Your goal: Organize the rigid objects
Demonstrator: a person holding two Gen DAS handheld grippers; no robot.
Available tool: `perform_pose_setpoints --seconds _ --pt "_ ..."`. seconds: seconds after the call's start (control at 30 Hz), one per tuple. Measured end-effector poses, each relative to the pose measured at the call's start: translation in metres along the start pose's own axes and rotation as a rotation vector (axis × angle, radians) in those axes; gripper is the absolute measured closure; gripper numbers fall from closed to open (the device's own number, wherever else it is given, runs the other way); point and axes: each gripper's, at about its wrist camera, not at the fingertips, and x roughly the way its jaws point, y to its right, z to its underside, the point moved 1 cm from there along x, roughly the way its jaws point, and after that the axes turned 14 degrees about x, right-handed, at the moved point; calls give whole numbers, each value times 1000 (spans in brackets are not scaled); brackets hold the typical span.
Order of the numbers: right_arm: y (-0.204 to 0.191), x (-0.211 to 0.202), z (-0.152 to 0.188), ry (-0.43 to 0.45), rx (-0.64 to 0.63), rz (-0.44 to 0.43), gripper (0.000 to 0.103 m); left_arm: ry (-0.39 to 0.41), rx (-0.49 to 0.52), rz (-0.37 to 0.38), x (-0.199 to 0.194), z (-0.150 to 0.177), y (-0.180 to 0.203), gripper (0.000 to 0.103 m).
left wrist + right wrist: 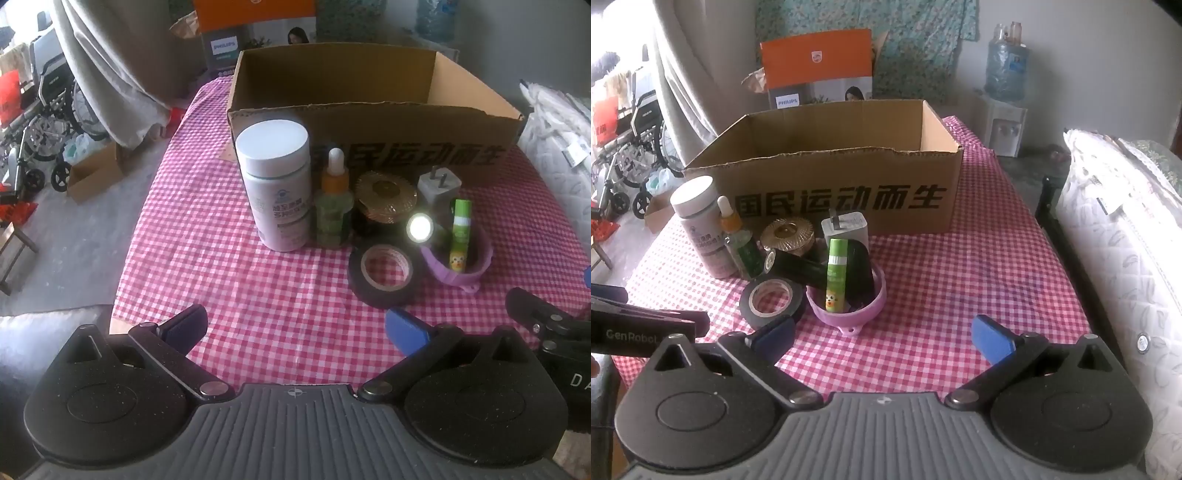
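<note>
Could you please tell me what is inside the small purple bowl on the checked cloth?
Inside the small purple plastic bowl stand a green tube with a cartoon label and a black flashlight leaning over its rim. The bowl's bottom is hidden.

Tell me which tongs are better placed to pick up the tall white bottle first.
Left, probably. The tall white plastic bottle stands nearly straight ahead of the open left tongs, unobstructed; from the open right tongs it sits far left behind other items.
</note>
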Motion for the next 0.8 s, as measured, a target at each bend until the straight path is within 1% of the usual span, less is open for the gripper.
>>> perform_pose_setpoints --seconds 0.8 --pt "-1 2 0 -9 -1 1 0 -5 -4 0 1 1 -3 0"
